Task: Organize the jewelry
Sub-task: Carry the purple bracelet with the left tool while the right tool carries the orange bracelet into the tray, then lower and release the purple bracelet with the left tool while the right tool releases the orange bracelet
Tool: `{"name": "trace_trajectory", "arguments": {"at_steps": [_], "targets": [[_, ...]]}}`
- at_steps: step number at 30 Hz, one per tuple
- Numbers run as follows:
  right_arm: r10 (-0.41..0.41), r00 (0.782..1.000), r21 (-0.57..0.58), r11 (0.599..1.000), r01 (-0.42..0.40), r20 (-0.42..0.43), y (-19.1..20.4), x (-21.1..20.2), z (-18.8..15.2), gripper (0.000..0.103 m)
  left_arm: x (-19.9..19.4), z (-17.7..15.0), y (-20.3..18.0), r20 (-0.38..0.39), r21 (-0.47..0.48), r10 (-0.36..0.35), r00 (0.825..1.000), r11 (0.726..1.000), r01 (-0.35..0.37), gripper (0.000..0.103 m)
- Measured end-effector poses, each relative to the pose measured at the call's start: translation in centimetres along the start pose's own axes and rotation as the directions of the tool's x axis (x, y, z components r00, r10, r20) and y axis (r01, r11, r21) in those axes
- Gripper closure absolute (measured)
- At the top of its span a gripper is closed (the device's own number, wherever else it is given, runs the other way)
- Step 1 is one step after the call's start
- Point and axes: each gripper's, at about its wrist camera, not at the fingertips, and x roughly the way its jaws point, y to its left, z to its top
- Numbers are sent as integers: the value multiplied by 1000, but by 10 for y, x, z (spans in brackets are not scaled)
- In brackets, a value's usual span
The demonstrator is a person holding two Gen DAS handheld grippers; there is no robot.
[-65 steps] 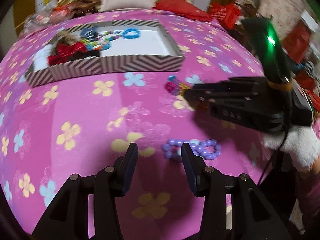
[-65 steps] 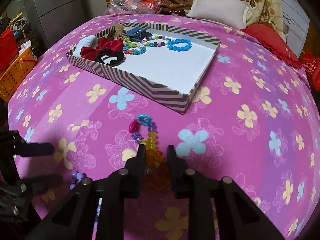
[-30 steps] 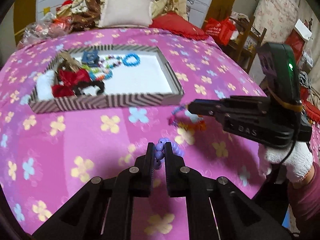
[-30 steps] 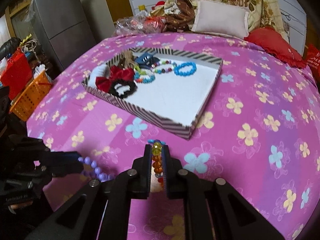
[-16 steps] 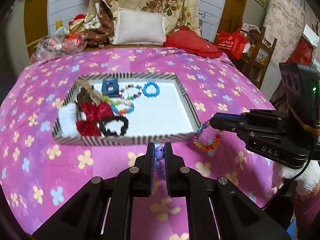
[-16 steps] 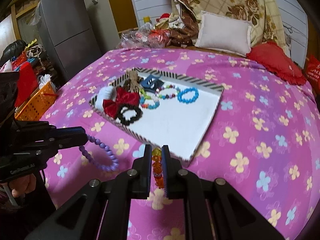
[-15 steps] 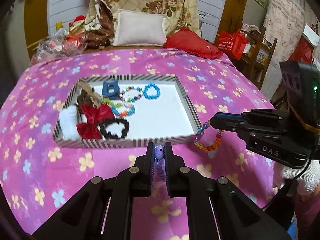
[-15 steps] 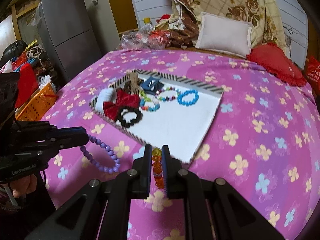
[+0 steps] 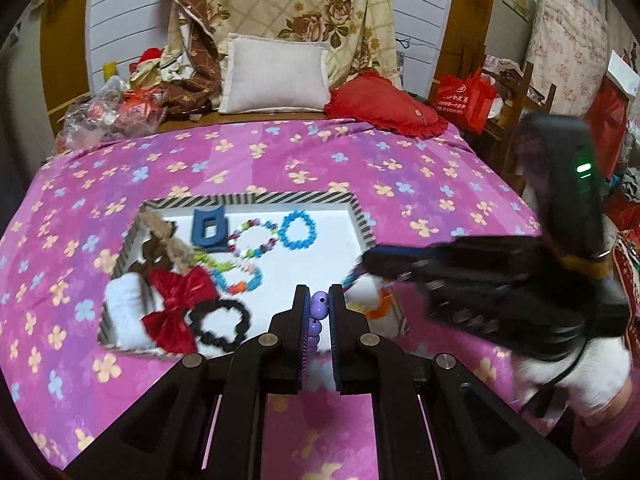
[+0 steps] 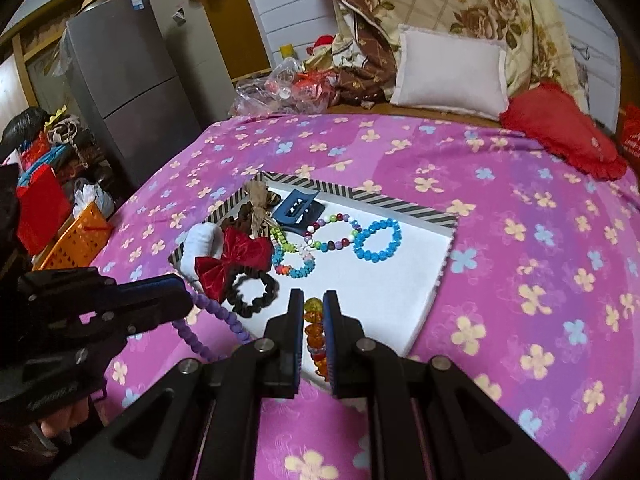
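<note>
My left gripper [image 9: 319,304] is shut on a purple bead bracelet [image 9: 318,308], which dangles over the near edge of the striped tray [image 9: 304,198]. In the right wrist view the same purple bracelet [image 10: 224,322] hangs from the left gripper [image 10: 182,296] at the tray's near left corner. My right gripper [image 10: 312,308] is shut on an orange and yellow bead bracelet [image 10: 314,330], held above the striped tray's [image 10: 400,200] near side. In the left wrist view the right gripper [image 9: 370,260] reaches in from the right, its bracelet blurred below it.
The tray holds a blue bracelet [image 10: 376,240], multicoloured bracelets [image 10: 330,232], a red bow [image 10: 236,258], a black scrunchie [image 10: 254,290], a blue hair clip [image 10: 298,208] and a white item [image 10: 200,244]. Pink flowered bedspread [image 10: 520,260] surrounds it. Pillows lie at the far end.
Both grippers have risen and moved forward with their bracelets, from over the bedspread in front of the tray to above the tray's near edge.
</note>
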Motion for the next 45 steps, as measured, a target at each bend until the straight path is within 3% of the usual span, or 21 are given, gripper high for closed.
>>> {"name": "trace_trajectory", "arguments": {"at_steps": [6,13,23,39,41,45], "targets": [[-43,996,67,997,48,-73,-37,49,7,93,47,11,5,-57,-65,-56,997,996,52,93],[-131,984,66,988,139,-118,-69,83,15,93,104,-3,35,-156,-132,7,988,991,-28,93],[-219,968,19,975,223,-125,-71,107,20,93,117,-12,54,-185,-147,74,980,984,-102,93],[-232,966,25,971,236,-111,-71,118,20,93,128,-14,55,-179,-127,141,974,978,-165,93],[-226,968,28,973,230,-109,-70,117,20,92,128,-15,55,-179,-127,150,972,977,-174,93],[-217,972,53,973,223,-91,-70,111,18,80,128,-17,57,-171,-136,174,970,971,-198,93]]}}
